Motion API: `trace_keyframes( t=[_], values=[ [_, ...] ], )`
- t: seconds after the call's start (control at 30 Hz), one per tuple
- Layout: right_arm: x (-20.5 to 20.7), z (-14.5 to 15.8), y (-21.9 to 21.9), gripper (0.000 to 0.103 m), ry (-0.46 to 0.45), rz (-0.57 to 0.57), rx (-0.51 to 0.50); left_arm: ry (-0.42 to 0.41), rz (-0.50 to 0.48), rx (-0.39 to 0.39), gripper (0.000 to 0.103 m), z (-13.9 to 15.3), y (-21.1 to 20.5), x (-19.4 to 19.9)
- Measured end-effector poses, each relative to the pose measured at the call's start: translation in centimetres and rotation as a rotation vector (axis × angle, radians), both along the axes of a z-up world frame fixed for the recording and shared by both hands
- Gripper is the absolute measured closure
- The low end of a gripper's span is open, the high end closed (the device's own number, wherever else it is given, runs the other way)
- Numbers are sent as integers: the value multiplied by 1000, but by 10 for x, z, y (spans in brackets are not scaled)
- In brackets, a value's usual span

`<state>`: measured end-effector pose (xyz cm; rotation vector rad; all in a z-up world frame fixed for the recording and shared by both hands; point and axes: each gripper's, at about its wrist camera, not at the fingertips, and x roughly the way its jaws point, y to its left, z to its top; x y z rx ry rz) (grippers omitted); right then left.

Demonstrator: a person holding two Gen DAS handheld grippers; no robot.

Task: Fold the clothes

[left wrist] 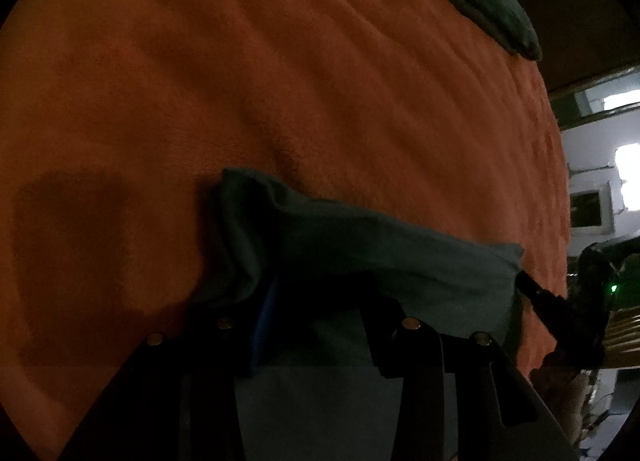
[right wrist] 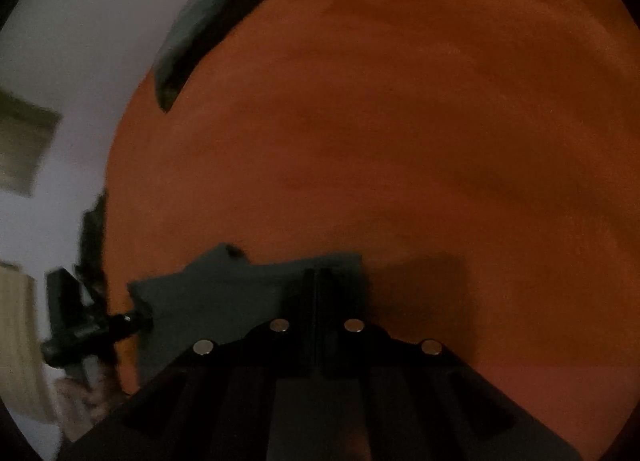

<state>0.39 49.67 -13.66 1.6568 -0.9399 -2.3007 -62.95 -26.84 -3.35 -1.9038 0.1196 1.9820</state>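
Teal soft cotton garment (left wrist: 360, 245) lies bunched on the orange fleece bed cover (left wrist: 280, 81), at 6 o'clock in both views. Left gripper (left wrist: 316, 325) clamps a fold; right gripper (right wrist: 316, 301) is pinched shut on its edge (dim, blurry). Risk: the thin edge slips free, and the fold collapses.

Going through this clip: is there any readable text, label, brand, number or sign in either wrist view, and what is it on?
None: no legible text in either view.
Teal garment: no tag or print visible.
Orange blanket: plain.
Second dark cloth at the far edge: plain.
Left gripper and right gripper: only metal rivets, no markings.
Pale framed shape on the wall: too blurred to tell whether it carries writing.
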Motion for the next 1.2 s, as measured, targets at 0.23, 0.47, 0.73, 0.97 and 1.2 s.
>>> trace_keyframes(
  t=[0.23,0.47,0.73,0.97,1.2],
  values=[
    [4,42,-29,98,26,37,63,35,-16,-24,61,3,-6,5],
    [12,56,-78,98,53,150,5,78,-27,-64,61,6,-7,11],
    [8,25,-88,103,-44,200,99,94,-30,-60,60,10,-13,14],
    [-2,57,-119,99,74,275,129,41,-79,-42,51,26,-6,17],
    [-30,40,-138,99,26,278,74,31,-108,-31,51,25,4,18]
  ],
)
